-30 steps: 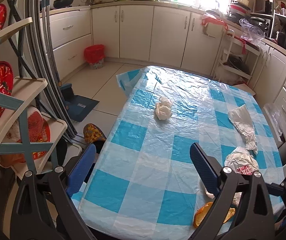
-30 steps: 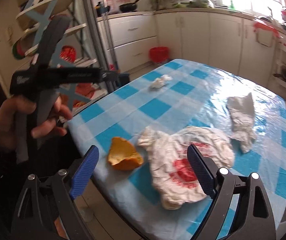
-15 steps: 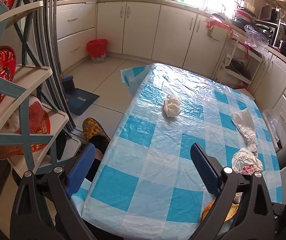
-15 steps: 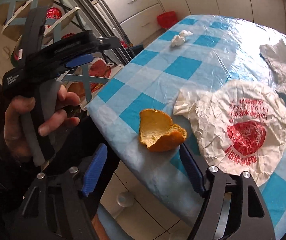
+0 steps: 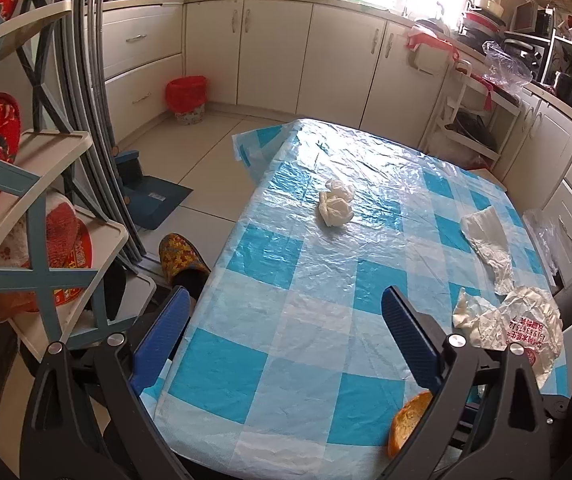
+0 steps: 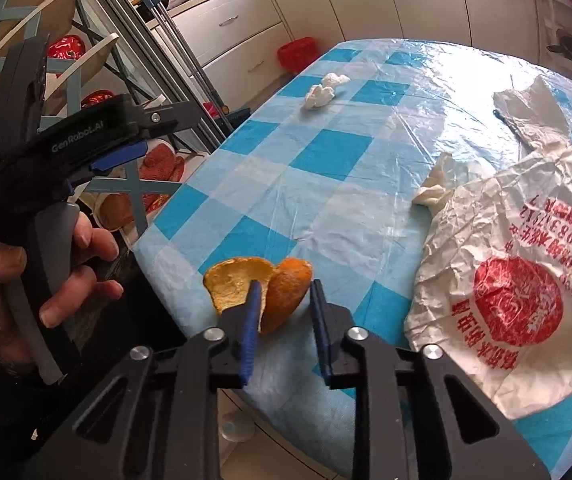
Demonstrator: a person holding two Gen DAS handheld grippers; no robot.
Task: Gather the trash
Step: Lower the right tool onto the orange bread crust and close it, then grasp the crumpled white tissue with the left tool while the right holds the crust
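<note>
Blue-padded right gripper (image 6: 284,298) has its fingers narrowed around the orange peel (image 6: 262,290) at the near corner of the table, bottom centre of the right wrist view. One pad cuts in front of the peel, the other sits just beside it, and I honestly can't tell if it's actually pinching yet. Crumpled white wrapper with red print (image 6: 522,280) lies to the right of it, and a balled-up tissue (image 6: 324,89) sits farther up the checkered tablecloth (image 6: 326,160). Left gripper (image 5: 284,338) hangs spread wide over the table edge, nothing in it.
</note>
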